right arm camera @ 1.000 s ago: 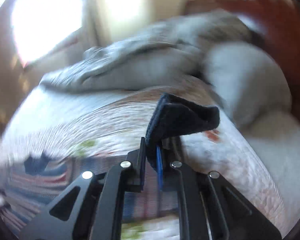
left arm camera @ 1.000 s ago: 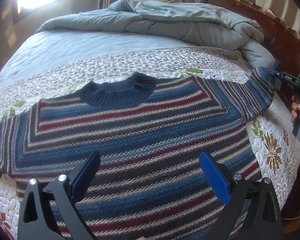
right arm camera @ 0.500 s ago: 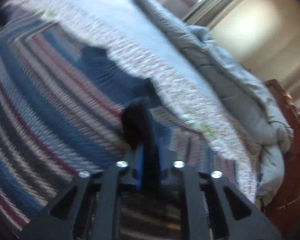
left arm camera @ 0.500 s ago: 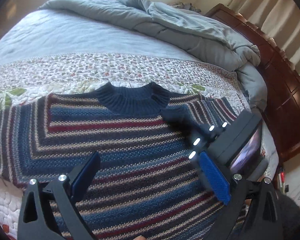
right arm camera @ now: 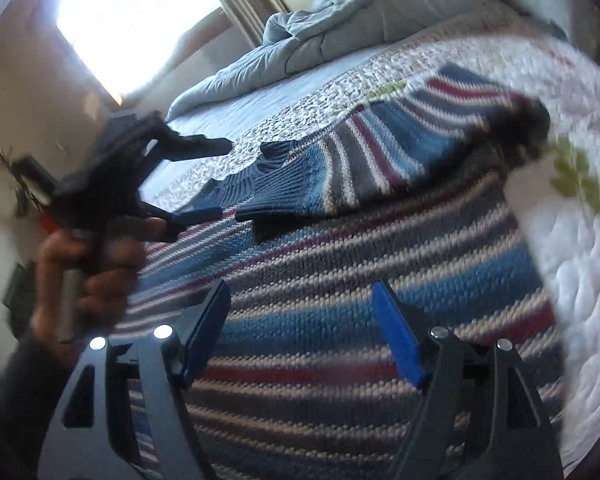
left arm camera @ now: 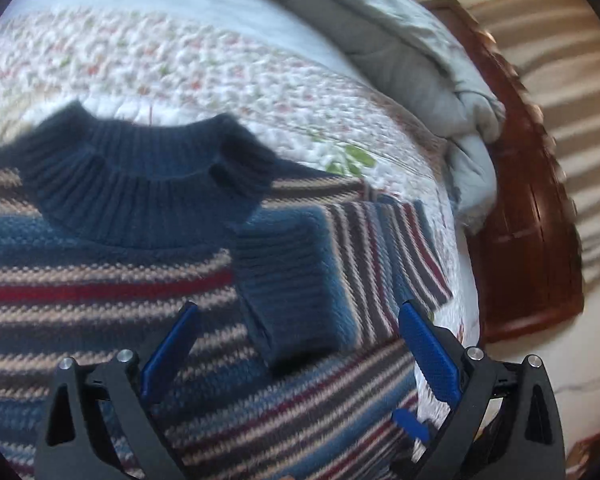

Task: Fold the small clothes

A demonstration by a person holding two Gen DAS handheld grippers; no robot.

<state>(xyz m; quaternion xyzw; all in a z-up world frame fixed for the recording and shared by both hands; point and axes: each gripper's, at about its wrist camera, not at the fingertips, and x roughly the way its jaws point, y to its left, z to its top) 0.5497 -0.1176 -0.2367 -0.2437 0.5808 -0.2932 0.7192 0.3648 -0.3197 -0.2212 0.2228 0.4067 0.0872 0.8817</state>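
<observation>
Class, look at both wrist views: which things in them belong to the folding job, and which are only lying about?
Part of the job:
- striped sweater
- its sleeve, folded across the chest
- left gripper, open
- right gripper, jaws just opened, nothing between them

Lying about:
- grey duvet, bunched up
- floral quilt under the sweater
- wooden bed frame

Daylight floods from a blown-out window. Both fisheye views bend and darken at the rims; motion blur smears the edges and the hand.
</observation>
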